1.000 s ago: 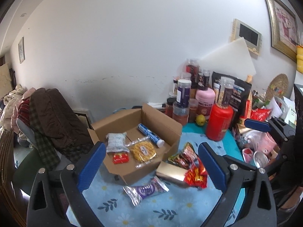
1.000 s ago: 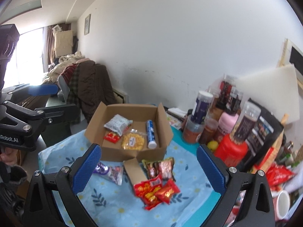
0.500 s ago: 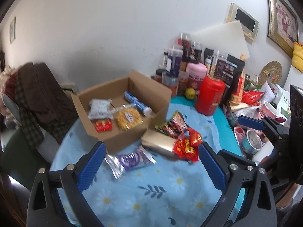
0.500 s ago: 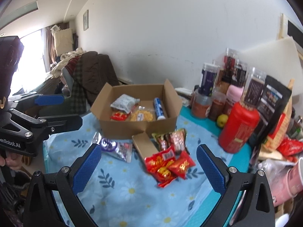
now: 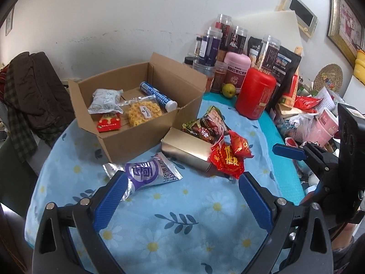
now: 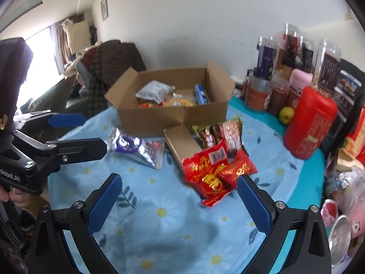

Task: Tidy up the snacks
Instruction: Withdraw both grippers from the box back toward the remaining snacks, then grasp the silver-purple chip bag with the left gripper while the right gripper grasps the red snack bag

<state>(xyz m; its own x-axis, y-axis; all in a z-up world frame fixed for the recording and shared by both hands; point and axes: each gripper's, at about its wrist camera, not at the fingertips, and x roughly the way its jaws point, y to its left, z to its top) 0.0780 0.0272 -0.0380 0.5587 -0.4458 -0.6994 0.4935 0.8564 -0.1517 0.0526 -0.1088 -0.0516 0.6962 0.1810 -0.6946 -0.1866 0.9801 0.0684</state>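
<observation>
Both claws hang wide and empty over the daisy-print bench (image 5: 182, 223): the left claw (image 5: 181, 197) near the purple snack packet (image 5: 146, 173), the right claw (image 6: 179, 199) near the red snack packets (image 6: 212, 173). Beyond lie a gold box (image 5: 186, 151) and dark snack packets (image 5: 205, 125). Farthest, the open cardboard box (image 5: 136, 137) holds a white packet (image 5: 105, 100), noodles (image 5: 143, 111) and a blue tube (image 5: 157, 96).

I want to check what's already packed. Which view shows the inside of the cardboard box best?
The left wrist view: it looks down into the cardboard box, showing a silver packet, red packet, yellow snack bag and blue tube sharply. The right wrist view sees the box from lower, blurred, its front wall hiding part of the contents.
</observation>
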